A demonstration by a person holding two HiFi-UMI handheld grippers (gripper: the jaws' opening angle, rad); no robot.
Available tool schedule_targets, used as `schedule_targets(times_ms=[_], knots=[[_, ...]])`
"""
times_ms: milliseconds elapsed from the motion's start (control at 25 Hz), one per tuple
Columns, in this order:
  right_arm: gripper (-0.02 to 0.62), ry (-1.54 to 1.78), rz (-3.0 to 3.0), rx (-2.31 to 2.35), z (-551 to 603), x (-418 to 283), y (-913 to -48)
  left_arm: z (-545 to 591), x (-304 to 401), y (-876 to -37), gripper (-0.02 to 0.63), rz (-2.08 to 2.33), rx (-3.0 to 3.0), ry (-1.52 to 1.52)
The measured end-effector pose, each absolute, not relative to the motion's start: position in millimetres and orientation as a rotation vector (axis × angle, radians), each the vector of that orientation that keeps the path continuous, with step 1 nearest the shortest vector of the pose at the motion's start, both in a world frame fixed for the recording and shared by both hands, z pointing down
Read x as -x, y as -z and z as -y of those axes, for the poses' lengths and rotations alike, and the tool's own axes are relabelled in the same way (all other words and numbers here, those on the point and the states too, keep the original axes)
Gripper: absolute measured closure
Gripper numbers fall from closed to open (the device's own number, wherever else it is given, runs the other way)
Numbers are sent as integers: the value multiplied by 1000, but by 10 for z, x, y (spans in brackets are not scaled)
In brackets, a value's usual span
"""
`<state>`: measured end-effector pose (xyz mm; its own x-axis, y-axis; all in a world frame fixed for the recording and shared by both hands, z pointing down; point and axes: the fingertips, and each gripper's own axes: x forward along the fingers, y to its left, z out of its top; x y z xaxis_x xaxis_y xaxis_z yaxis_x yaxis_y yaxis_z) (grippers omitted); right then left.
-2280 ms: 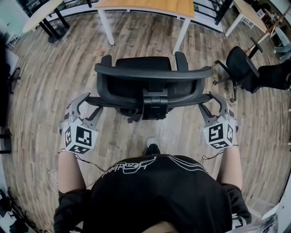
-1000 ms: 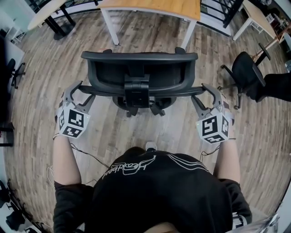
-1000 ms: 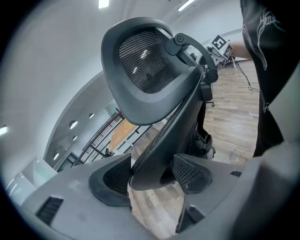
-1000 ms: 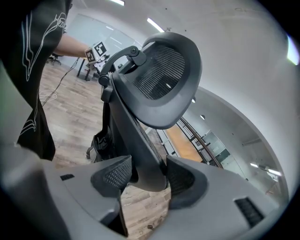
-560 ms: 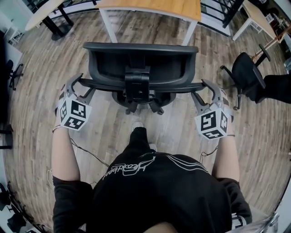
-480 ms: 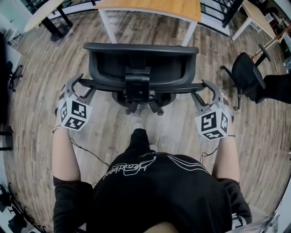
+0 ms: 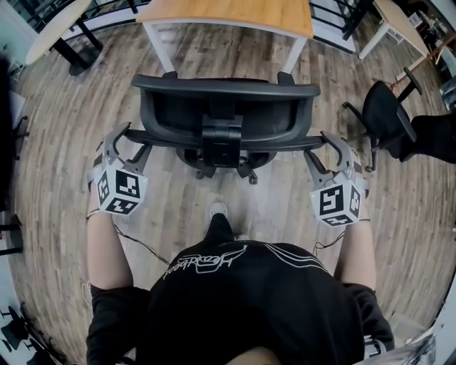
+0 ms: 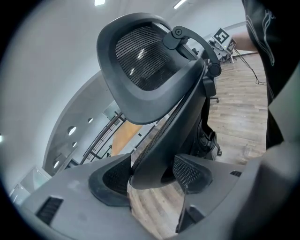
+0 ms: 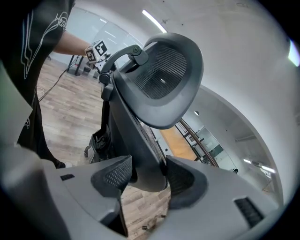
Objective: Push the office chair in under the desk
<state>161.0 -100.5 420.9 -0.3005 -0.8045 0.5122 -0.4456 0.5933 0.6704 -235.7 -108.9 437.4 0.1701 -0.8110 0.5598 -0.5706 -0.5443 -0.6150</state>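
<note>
A black office chair (image 7: 224,107) with a mesh headrest stands on the wood floor, its back toward me and its armrests close to the white legs of the wooden desk (image 7: 228,14). My left gripper (image 7: 127,145) is shut on the left end of the chair's back frame, and my right gripper (image 7: 322,148) is shut on the right end. In the left gripper view the chair (image 8: 145,70) rises from the left gripper (image 8: 150,176), whose pads press the frame's edge. The right gripper view shows the chair (image 9: 159,75) clamped the same way in the right gripper (image 9: 149,177).
A second black office chair (image 7: 385,114) stands at the right. A pale round table (image 7: 53,36) on black legs is at the far left, another table (image 7: 399,21) at the far right. The person's shoe (image 7: 217,210) is just behind the chair base.
The chair has rolled forward toward the desk with both grippers still clamped on its back. The person has stepped one foot forward behind it.
</note>
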Motion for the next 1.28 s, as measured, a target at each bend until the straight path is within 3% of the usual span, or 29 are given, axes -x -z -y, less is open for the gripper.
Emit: schedule_targets(times_ms=[1280], knots=[[341,474,1803,-1173,2640,-1551,-4194,3056,2412,-4342,339,-1209,2190,1237]])
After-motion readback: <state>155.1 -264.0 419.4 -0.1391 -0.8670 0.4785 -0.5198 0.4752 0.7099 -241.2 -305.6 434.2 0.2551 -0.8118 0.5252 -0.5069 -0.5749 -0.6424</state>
